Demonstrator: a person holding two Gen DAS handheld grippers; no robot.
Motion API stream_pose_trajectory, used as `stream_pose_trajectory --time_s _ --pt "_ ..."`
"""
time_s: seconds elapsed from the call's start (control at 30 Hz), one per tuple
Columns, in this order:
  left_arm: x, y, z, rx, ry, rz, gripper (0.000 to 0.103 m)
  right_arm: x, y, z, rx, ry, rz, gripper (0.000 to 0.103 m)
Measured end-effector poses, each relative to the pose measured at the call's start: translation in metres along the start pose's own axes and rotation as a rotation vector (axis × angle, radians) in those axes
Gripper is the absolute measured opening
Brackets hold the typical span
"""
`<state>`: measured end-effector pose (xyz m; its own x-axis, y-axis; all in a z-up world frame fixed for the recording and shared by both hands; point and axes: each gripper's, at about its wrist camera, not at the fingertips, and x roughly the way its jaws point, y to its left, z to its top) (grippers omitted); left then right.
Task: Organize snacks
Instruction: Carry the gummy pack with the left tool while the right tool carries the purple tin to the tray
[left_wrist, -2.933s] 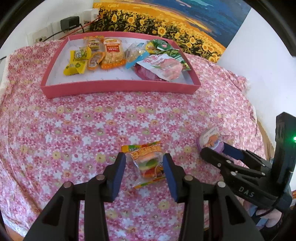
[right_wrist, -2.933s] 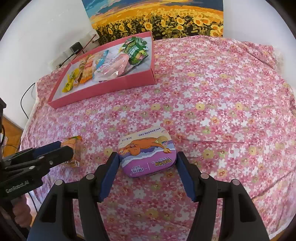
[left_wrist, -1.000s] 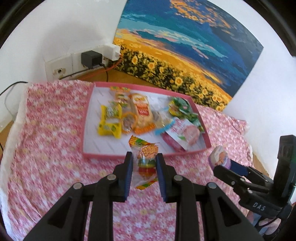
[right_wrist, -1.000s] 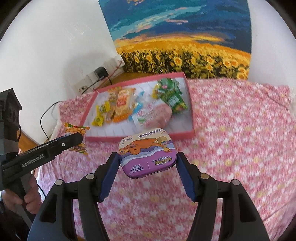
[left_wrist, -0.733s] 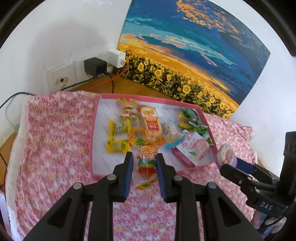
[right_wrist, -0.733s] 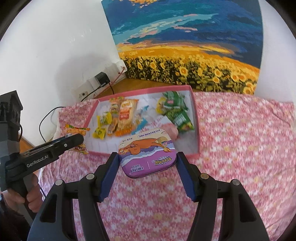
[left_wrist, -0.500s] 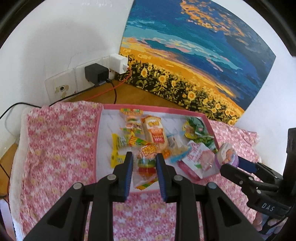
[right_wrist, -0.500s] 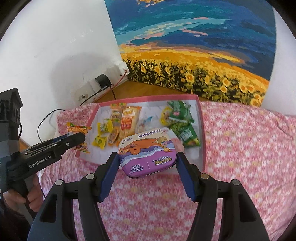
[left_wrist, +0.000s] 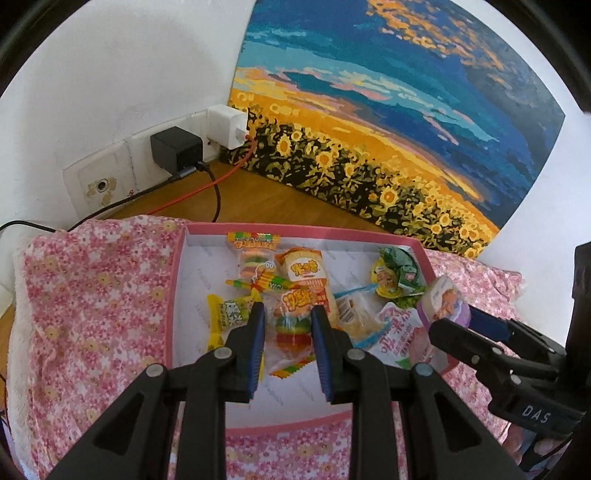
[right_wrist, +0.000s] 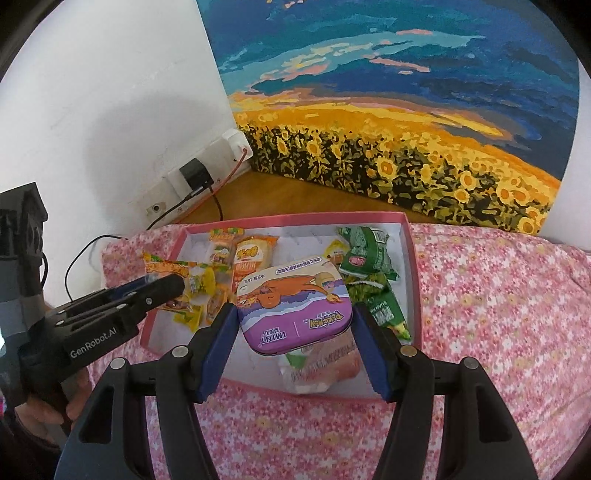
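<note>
My left gripper (left_wrist: 288, 314) is shut on a clear gummy candy packet (left_wrist: 291, 325) and holds it above the near left part of the pink tray (left_wrist: 177, 266). My right gripper (right_wrist: 293, 310) is shut on a purple mint tin (right_wrist: 295, 306) with an orange cartoon figure, held above the tray's near right part (right_wrist: 413, 266). The tray holds several snack packets. The right gripper with the tin shows at the right of the left wrist view (left_wrist: 454, 317). The left gripper with the packet shows at the left of the right wrist view (right_wrist: 162, 284).
The tray lies on a pink flowered cloth (left_wrist: 92, 295). A sunflower painting (left_wrist: 369, 129) leans on the wall behind it. Wall sockets with a black charger (left_wrist: 173, 147) and cables are at the back left. Green packets (right_wrist: 365, 258) fill the tray's right side.
Both grippers lifted their snacks off the cloth and carried them forward. They now hang over the tray instead of in front of it.
</note>
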<state>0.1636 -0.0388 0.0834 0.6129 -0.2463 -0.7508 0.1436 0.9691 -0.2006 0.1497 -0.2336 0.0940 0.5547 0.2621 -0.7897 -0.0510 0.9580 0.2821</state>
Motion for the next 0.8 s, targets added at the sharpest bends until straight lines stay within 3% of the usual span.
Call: stream_pose_trajectory --time_s 0.8 --pt "0.05 0.012 0.008 0.025 0.032 -0.004 0.026 0.066 -0.013 0.018 -0.005 0.062 -0.012 0.064"
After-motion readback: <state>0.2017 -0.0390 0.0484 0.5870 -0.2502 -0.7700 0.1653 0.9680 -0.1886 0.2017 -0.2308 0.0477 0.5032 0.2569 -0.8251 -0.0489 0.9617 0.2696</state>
